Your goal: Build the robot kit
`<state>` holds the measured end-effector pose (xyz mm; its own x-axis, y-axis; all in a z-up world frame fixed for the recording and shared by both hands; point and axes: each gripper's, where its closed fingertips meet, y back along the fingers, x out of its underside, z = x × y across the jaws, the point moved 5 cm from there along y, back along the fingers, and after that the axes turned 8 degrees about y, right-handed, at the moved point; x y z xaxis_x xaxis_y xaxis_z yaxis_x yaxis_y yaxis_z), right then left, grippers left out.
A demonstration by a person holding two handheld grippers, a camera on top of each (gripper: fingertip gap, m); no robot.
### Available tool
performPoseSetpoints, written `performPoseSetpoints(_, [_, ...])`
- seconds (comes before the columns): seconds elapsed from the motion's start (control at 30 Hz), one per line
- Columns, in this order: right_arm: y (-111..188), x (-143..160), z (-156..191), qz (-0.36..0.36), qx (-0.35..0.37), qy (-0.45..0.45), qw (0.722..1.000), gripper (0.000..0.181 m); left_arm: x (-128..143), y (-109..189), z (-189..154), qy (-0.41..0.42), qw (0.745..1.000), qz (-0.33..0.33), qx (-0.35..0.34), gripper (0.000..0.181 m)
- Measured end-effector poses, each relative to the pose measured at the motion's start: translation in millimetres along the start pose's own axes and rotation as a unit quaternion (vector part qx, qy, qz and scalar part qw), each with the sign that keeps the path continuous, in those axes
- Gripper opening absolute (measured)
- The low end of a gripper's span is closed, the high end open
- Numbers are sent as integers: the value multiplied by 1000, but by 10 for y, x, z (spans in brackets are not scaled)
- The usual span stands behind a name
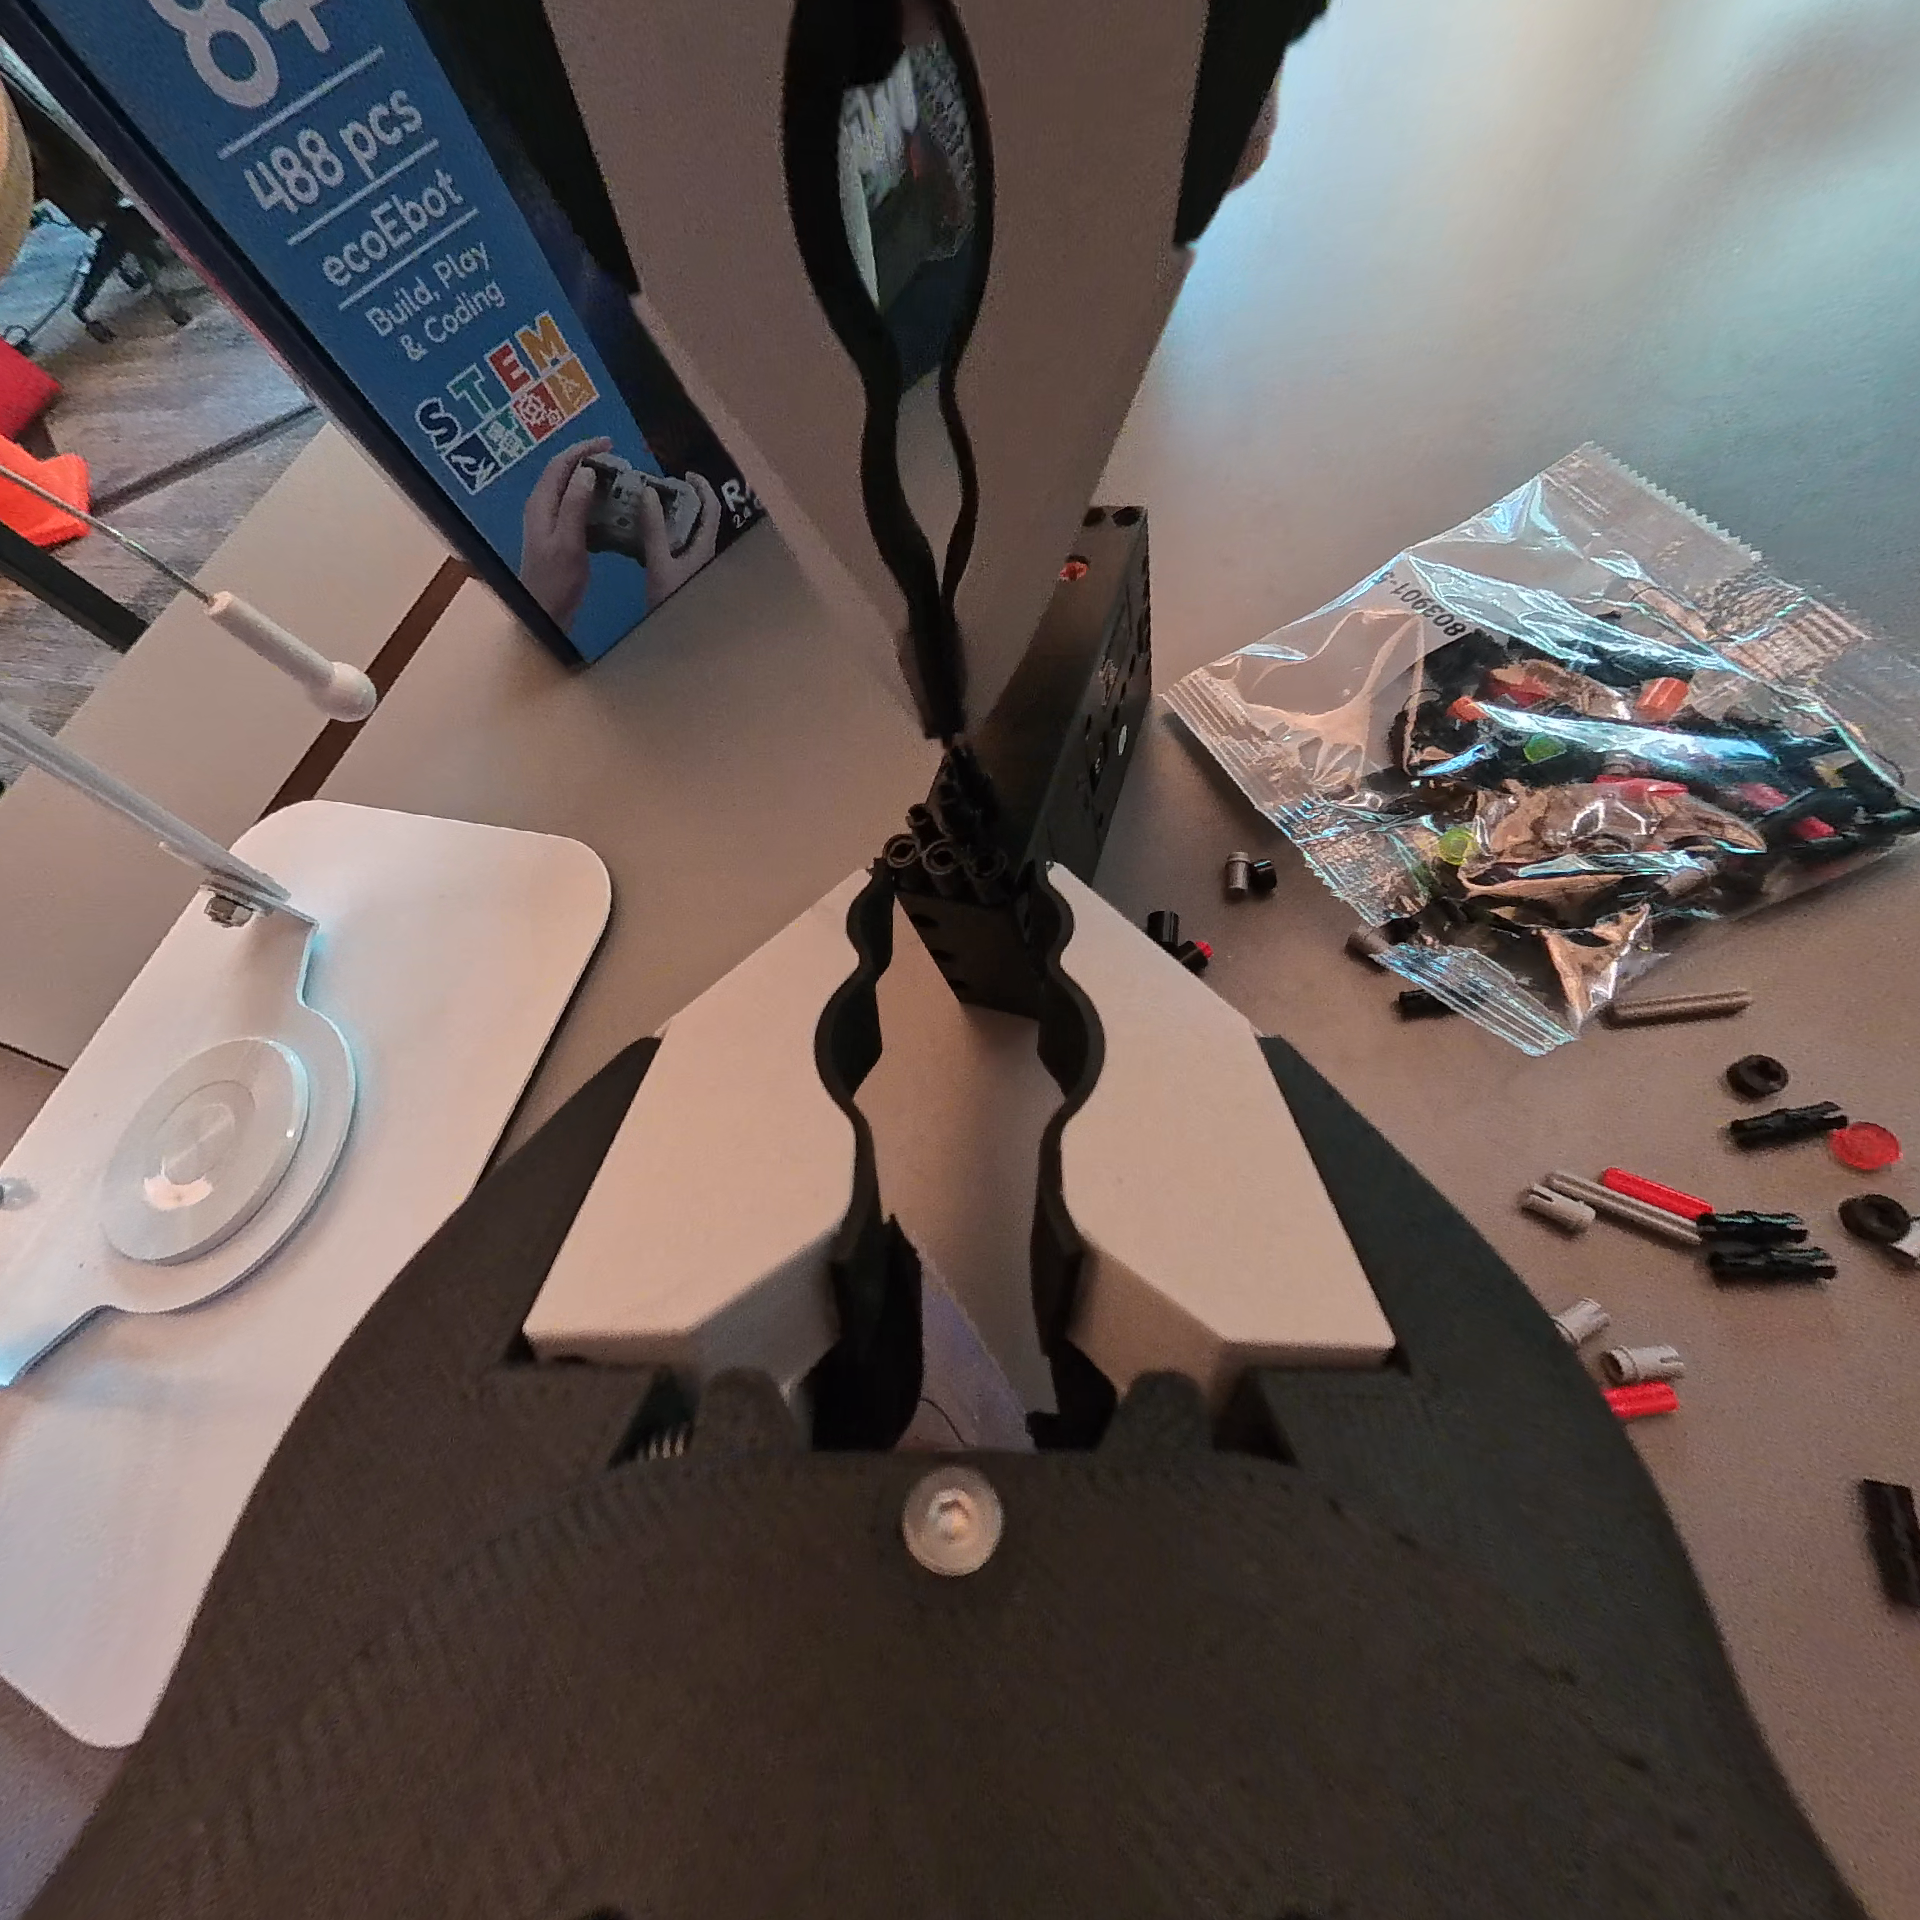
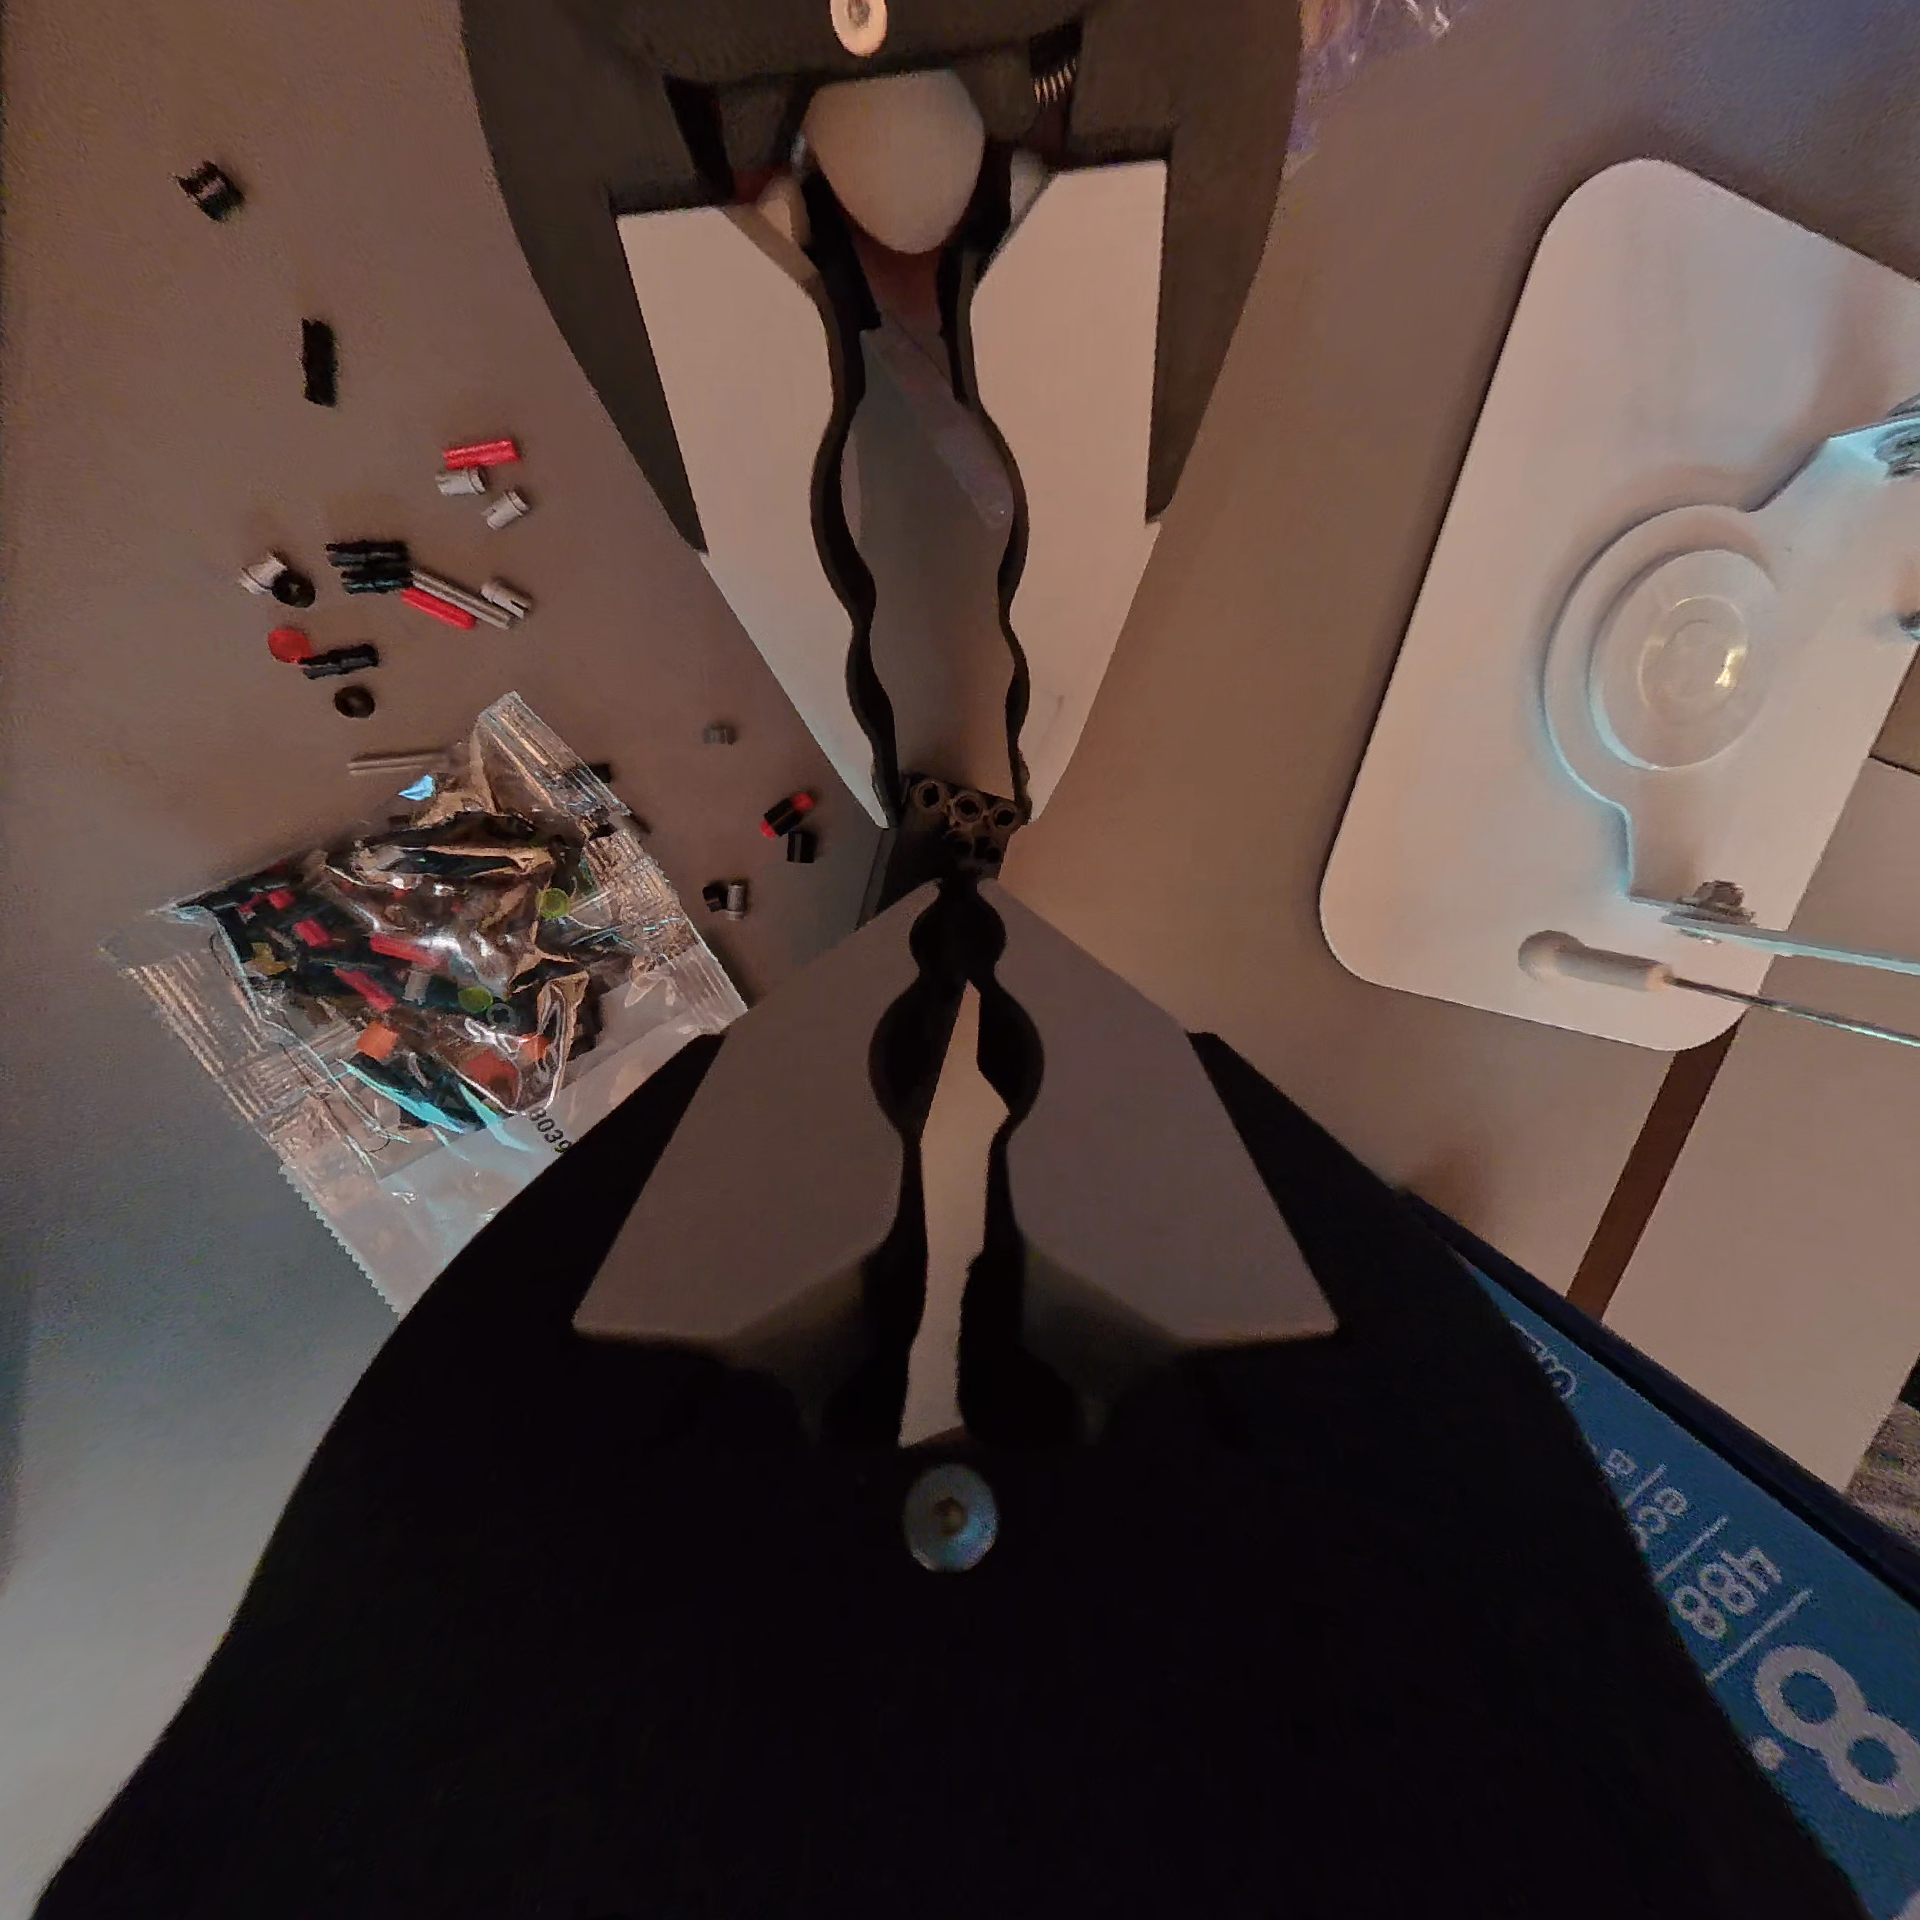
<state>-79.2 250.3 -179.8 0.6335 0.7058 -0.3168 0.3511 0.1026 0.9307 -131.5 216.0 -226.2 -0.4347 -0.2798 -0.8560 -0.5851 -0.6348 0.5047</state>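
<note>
The left gripper grasps a black block; the right gripper pinches a small peg at its top.

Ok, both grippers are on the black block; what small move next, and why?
Probably ease the right gripper straight toward the left gripper. Its tips pinch a small black piece already at the holed end of the black block the left clamps.
</note>
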Motion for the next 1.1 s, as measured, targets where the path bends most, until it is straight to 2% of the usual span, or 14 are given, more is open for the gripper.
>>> performPoseSetpoints(0.1, [-30,48,-17,33,8,7,999,0,0,0,2,1,1000,-1,1,24])
performPoseSetpoints(0.23, [-9,-25,1,1,6,4,1000,0,1,2,1,0,1000,-1,2,23])
performPoseSetpoints(0.33, [-61,17,9,23,-1,4,1000,0,2,2,4,-1,1000,0,0,23])
performPoseSetpoints(0.53, [-72,34,6,21,-12,-16,1000,0,2,3,4,0,1000,1,1,23])
performPoseSetpoints(0.7, [35,18,3,-15,30,-35,999,0,-1,7,-11,-11,1000,2,-4,24])
performPoseSetpoints(0.73, [83,44,-2,-18,48,-45,998,2,-1,6,-15,-14,1000,4,-7,24])
performPoseSetpoints(0.8, [106,163,47,3,65,-62,996,22,1,8,-16,-22,1000,7,-11,24])
performPoseSetpoints(0.93, [4,372,225,1,66,-100,993,34,0,16,-38,-48,999,2,-16,24])
performPoseSetpoints(1.03, [-166,504,335,16,78,-114,990,33,-3,24,-77,-88,996,3,-28,23])
performPoseSetpoints(1.1, [-218,515,379,2,96,-118,988,25,3,34,-100,-119,992,4,-39,23])
